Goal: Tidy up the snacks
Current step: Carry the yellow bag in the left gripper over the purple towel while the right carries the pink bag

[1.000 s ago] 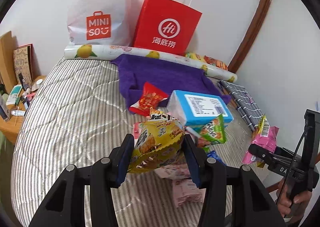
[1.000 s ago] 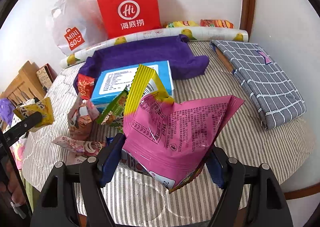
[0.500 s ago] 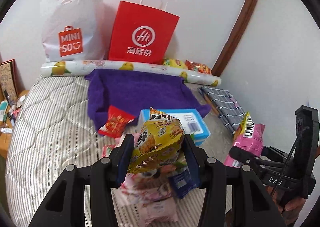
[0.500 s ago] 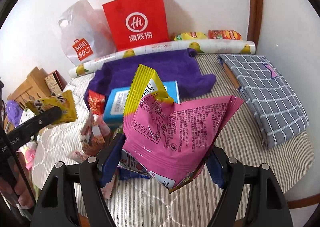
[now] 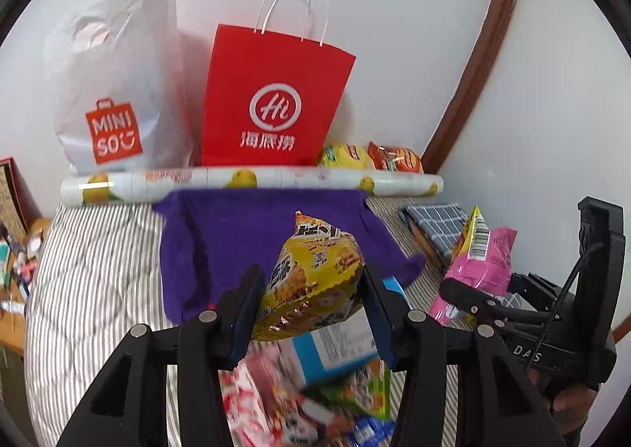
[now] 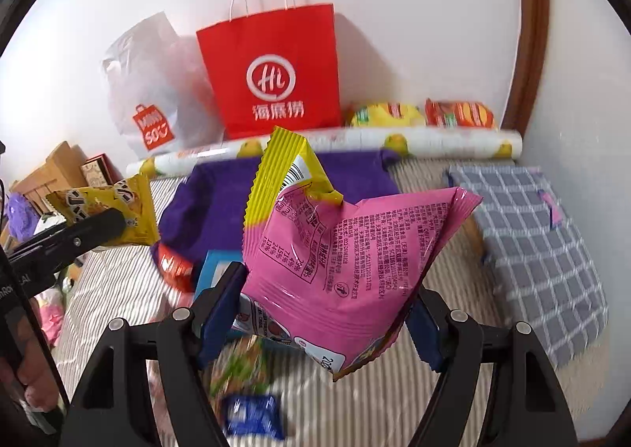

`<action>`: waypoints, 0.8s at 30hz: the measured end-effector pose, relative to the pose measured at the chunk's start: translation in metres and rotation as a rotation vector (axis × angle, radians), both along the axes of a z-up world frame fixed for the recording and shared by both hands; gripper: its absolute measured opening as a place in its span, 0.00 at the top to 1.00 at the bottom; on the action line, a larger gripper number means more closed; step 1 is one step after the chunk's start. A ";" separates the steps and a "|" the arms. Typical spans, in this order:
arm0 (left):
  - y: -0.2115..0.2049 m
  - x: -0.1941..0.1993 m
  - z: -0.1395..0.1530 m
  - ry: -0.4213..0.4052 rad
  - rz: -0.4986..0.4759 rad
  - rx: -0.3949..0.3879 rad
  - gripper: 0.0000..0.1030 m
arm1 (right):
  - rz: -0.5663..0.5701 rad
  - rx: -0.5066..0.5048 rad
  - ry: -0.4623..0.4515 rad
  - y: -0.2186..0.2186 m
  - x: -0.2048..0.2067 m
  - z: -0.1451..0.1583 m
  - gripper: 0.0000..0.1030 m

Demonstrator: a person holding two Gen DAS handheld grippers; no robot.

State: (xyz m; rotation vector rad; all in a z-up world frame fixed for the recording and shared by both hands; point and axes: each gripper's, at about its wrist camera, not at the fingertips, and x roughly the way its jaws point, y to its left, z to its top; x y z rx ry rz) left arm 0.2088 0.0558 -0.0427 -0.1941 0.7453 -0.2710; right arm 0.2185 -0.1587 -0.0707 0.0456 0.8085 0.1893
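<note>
My left gripper (image 5: 311,305) is shut on a yellow snack bag (image 5: 311,281) and holds it in the air over the bed; the bag also shows in the right wrist view (image 6: 114,210). My right gripper (image 6: 323,313) is shut on a pink and yellow snack bag (image 6: 339,257), which also shows at the right of the left wrist view (image 5: 481,257). A red paper bag (image 5: 272,100) and a white MINISO bag (image 5: 114,92) stand against the wall. Loose snacks (image 5: 315,407) and a blue box (image 5: 335,344) lie below the grippers.
A purple towel (image 5: 236,234) lies on the striped bed (image 5: 90,269). A lemon-print roll (image 5: 252,180) lies before the bags, with two snack packs (image 5: 370,157) behind it. A grey checked cloth (image 6: 540,245) lies at the right by the wall.
Both grippers have risen and moved toward the wall with their bags held. The red paper bag and the white bag look larger and nearer.
</note>
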 end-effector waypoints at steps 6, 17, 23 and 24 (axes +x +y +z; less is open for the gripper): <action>-0.001 0.039 0.011 -0.023 0.012 0.028 0.54 | 0.001 -0.022 -0.039 0.000 0.046 0.010 0.27; 0.000 0.095 -0.002 0.017 0.036 0.050 0.54 | 0.018 -0.018 -0.025 -0.005 0.115 -0.005 0.27; -0.003 0.126 -0.009 0.025 0.036 0.041 0.54 | 0.014 0.015 0.009 -0.009 0.142 -0.023 0.27; -0.004 0.133 -0.012 0.032 0.038 0.037 0.54 | 0.010 0.016 0.013 -0.010 0.146 -0.027 0.27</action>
